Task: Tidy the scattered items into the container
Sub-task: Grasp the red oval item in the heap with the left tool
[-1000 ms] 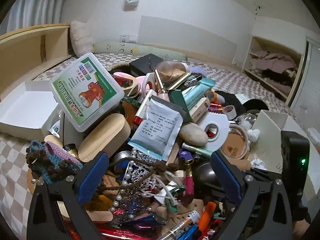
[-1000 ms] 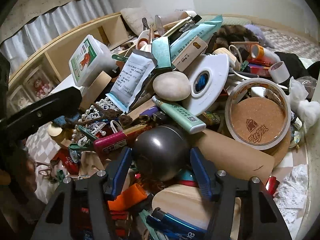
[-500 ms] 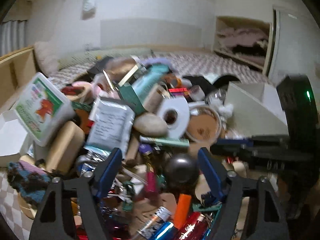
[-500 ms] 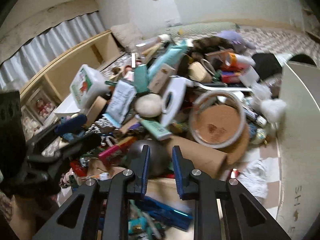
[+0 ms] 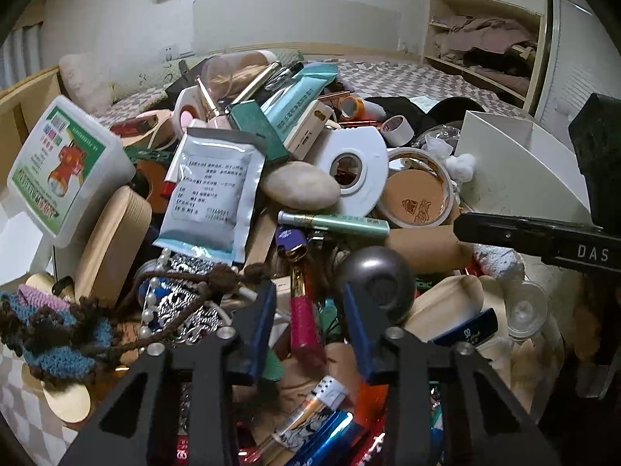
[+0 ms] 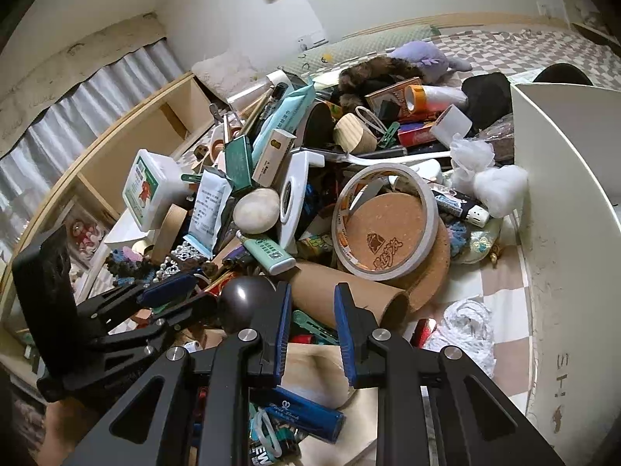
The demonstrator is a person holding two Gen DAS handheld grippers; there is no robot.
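Observation:
A heap of small items lies on the checked bed cover. My left gripper hangs low over the heap's near side. Its jaws are closing around a pink lighter, and the pads do not touch it. A dark grey ball sits just outside its right finger. My right gripper stands with a narrow gap and nothing gripped. A cardboard tube lies beyond its tips, and the ball is left of its left finger. The white container stands at the right.
A tape roll around a cork coaster, a smooth stone, a green lighter and a white lidded box top the heap. White string lies on bare cover beside the container wall. A wooden shelf runs along the left.
The left jaws have narrowed and swung right, so the pink lighter now sits between them. The right jaws closed from around the ball and shifted right of it.

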